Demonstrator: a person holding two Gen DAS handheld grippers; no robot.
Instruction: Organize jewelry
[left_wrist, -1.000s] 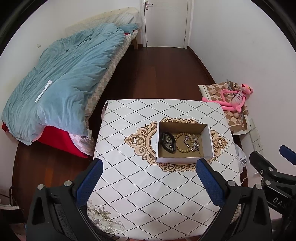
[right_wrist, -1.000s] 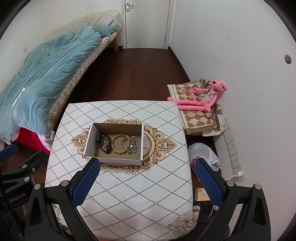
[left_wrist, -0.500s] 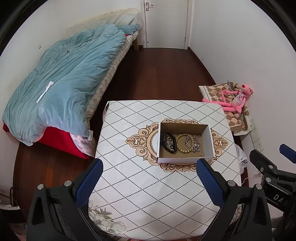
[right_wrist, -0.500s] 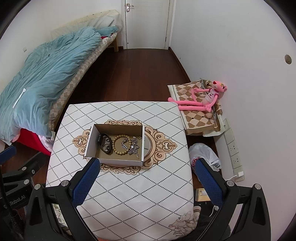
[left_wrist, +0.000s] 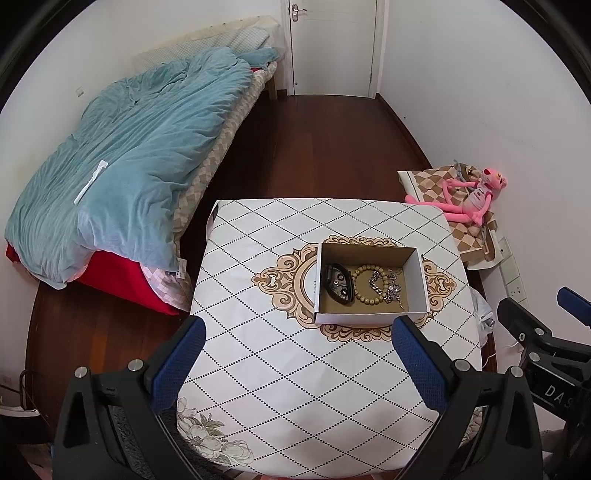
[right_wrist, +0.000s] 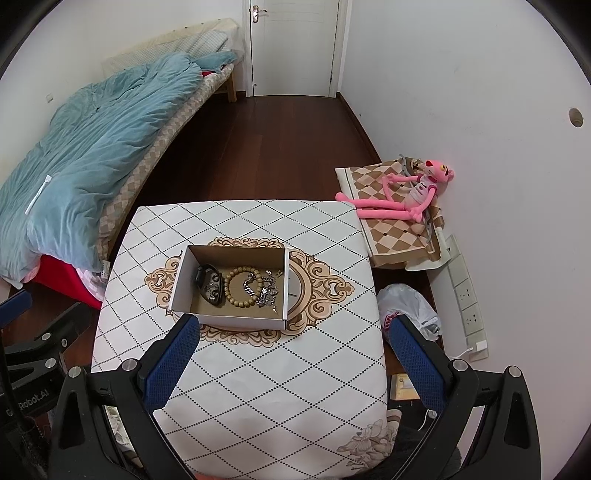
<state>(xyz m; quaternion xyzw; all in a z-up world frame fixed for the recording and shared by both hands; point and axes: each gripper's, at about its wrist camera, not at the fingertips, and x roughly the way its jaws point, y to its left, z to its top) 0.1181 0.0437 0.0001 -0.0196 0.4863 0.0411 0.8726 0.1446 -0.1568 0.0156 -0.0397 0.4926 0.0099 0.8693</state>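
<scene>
A small square table (left_wrist: 280, 373) stands in the middle of the room under a white diamond-patterned cloth, and its near half lies bare. Its left edge runs close to the bed (left_wrist: 122, 177) with the rumpled blue quilt, with only a narrow strip of dark wood floor between them. Its right edge sits near the wall, where a pink plush toy (right_wrist: 406, 199) lies on a checked cushion and a white plastic bag (right_wrist: 406, 306) rests on the floor just beside the table. Beyond the far edge the floor runs open to the closed white door (right_wrist: 295, 44).

An open cardboard box (left_wrist: 365, 317) sits on the cloth's brown medallion, right of centre. Inside it lie a black piece (left_wrist: 338, 284) at the left, a wooden bead bracelet (left_wrist: 364, 286) in the middle, and a silver chain (left_wrist: 391, 286) tangled across the bracelet's right side.

The left gripper (left_wrist: 295, 339) and the right gripper (right_wrist: 291, 338) both hover above the table's near edge, tilted down toward the box, side by side. Each has its blue-padded jaws spread wide and holds nothing.
</scene>
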